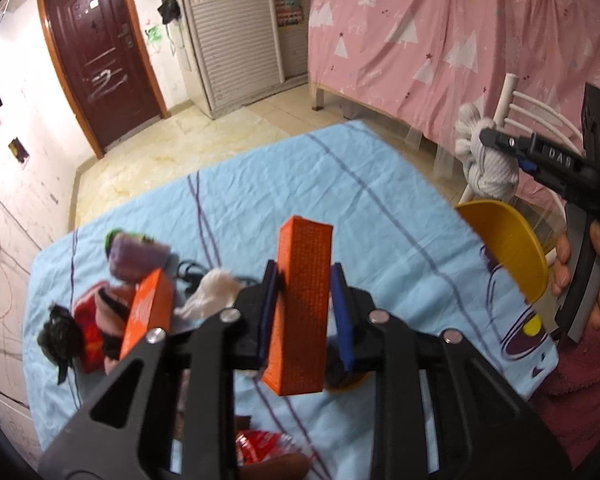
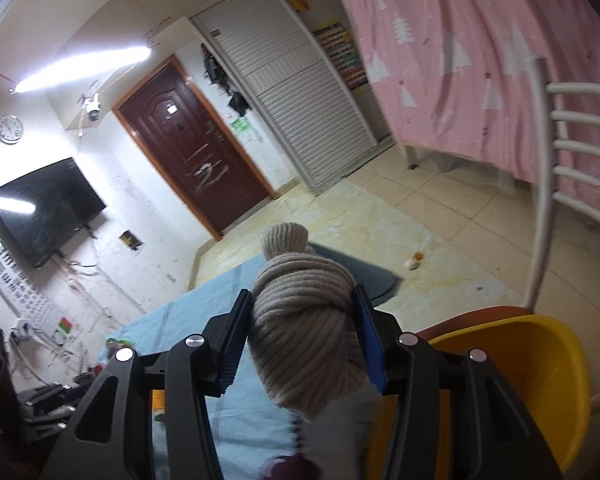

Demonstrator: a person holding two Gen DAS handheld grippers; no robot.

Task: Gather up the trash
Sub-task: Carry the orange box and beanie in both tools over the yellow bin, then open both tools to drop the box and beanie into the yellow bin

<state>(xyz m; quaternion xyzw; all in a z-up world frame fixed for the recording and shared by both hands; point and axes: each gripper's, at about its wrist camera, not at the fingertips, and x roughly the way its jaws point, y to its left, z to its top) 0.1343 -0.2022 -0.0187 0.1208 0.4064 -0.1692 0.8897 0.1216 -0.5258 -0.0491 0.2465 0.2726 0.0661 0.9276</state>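
Note:
My left gripper is shut on an upright orange box above the blue-sheeted table. My right gripper is shut on a knotted grey-beige sock; it also shows in the left wrist view, held high at the right over a yellow bowl. The yellow bowl sits just right of and below the right gripper. A second orange box, a white crumpled tissue, a purple pouch and red and dark items lie on the table's left side.
A white chair stands behind the bowl. A pink curtain hangs at the right. A red wrapper lies near the table's front edge. A brown door and tiled floor are beyond the table.

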